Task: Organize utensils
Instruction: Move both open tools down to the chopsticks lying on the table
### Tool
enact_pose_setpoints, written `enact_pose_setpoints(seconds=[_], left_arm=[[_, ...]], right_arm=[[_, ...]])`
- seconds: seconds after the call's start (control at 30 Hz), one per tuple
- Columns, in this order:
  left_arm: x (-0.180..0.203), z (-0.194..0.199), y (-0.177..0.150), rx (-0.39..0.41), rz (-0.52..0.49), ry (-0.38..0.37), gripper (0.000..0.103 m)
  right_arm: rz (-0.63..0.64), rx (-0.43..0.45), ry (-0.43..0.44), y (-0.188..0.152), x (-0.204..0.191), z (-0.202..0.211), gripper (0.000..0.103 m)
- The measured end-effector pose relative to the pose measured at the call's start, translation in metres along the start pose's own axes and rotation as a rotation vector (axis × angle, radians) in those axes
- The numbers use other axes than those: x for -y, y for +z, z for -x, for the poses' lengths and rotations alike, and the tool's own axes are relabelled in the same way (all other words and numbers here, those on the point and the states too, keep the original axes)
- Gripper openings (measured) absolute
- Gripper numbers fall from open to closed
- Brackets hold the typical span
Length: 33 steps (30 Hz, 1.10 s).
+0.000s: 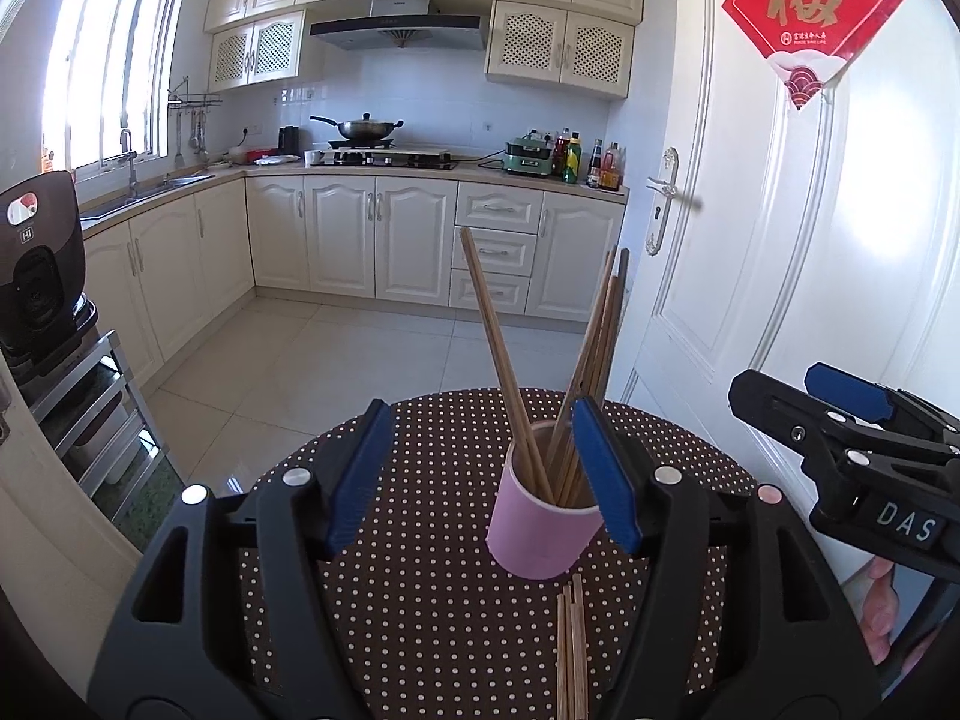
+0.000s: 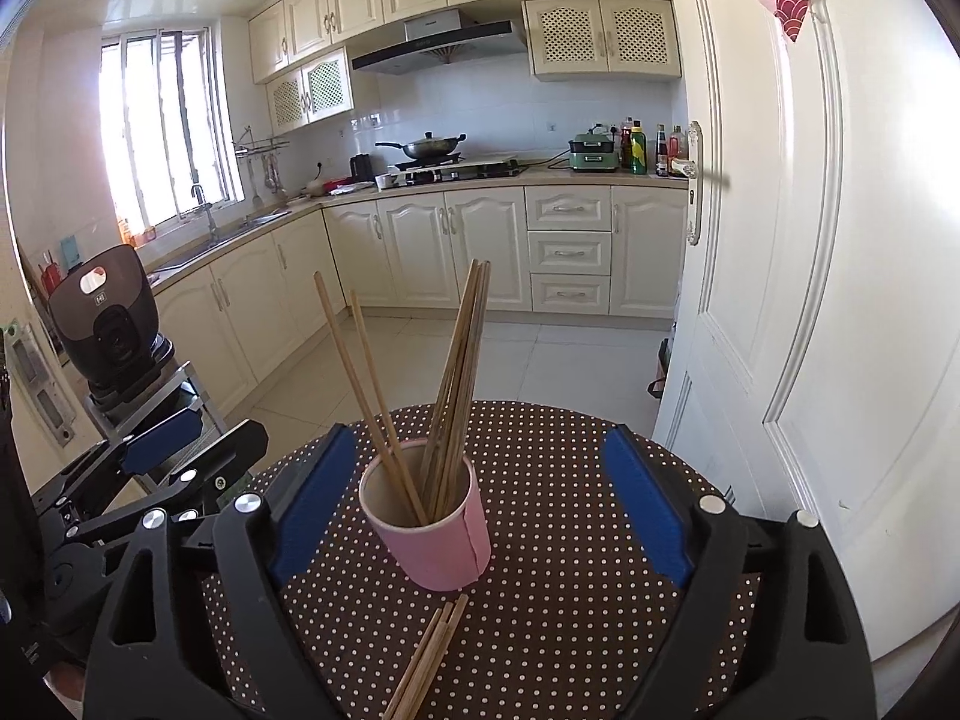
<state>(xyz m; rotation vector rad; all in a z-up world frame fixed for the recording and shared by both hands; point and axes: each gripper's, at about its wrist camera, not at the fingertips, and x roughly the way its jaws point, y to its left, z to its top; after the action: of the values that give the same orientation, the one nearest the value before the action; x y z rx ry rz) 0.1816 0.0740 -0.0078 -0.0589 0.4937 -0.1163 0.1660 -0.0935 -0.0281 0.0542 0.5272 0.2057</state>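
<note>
**Q:** What is the work surface, and where does it sit relative to the tools?

**A:** A round table (image 2: 570, 510) covered in brown cloth with a regular white dot print. It lies directly beneath and ahead of both grippers.

**Q:** State of the left gripper?

**A:** The left gripper (image 1: 480, 480) is released. Its black moulded jaws carry flat blue pads (image 1: 360, 474), and these stand apart with nothing pressed between them. The far pad sits just beside the rim of the cup; contact cannot be confirmed.

**Q:** And the right gripper?

**A:** The right gripper (image 2: 480, 504) is spread wide, with both blue pads clear of the cup on either side. It grips nothing.

**Q:** Where is the container?

**A:** The pink cup (image 2: 438, 540), a smooth cylinder with a pale inner wall, stands upright on the cloth between the right gripper's jaws, and ahead of the left gripper, towards its right jaw.

**Q:** Location of the utensils?

**A:** Thin wooden chopsticks (image 2: 456, 372) stand in the cup: one bunch leans right, while two sticks lean left. A second set, the loose chopsticks (image 2: 426, 654), lies flat on the cloth just nearer than the cup, between the jaws of each gripper.
</note>
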Motion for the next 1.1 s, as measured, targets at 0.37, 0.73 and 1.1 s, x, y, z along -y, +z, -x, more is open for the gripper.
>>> enact_pose_setpoints(seconds=[0.37,0.73,1.1], left_arm=[[0.001,0.014,-0.024,-0.032,-0.012,0.012,0.07],[0.004,0.023,-0.057,-0.08,-0.032,-0.002,0.074],[0.012,0.013,-0.1,-0.192,-0.025,-0.038,0.074]], right_arm=[[0.039,-0.029,-0.001,-0.028,-0.005,0.011,0.089],[0.006,-0.096,-0.007,-0.061,0.006,0.01,0.089],[-0.074,-0.214,-0.026,-0.1,0.033,-0.011,0.09]])
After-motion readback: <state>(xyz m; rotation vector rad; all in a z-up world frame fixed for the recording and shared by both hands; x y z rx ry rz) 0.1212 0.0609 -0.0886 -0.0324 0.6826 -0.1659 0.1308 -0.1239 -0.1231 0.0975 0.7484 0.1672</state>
